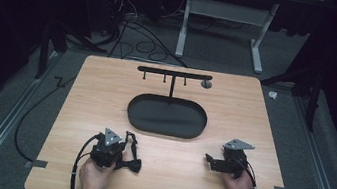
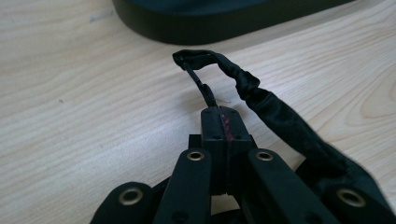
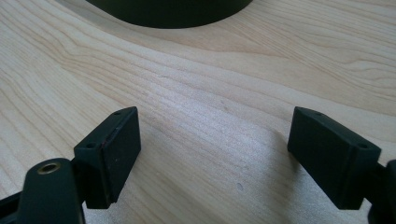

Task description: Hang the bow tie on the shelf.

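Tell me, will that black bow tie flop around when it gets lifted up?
Probably floppy. The bow tie has a soft fabric strap that lies crumpled in a loose loop on the table. The left gripper is shut on the thin part of the strap, so the bow would likely dangle. It looks light.

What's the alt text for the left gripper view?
The left gripper is shut on the thin strap of a black bow tie lying on the wooden table. The dark oval tray sits just beyond.
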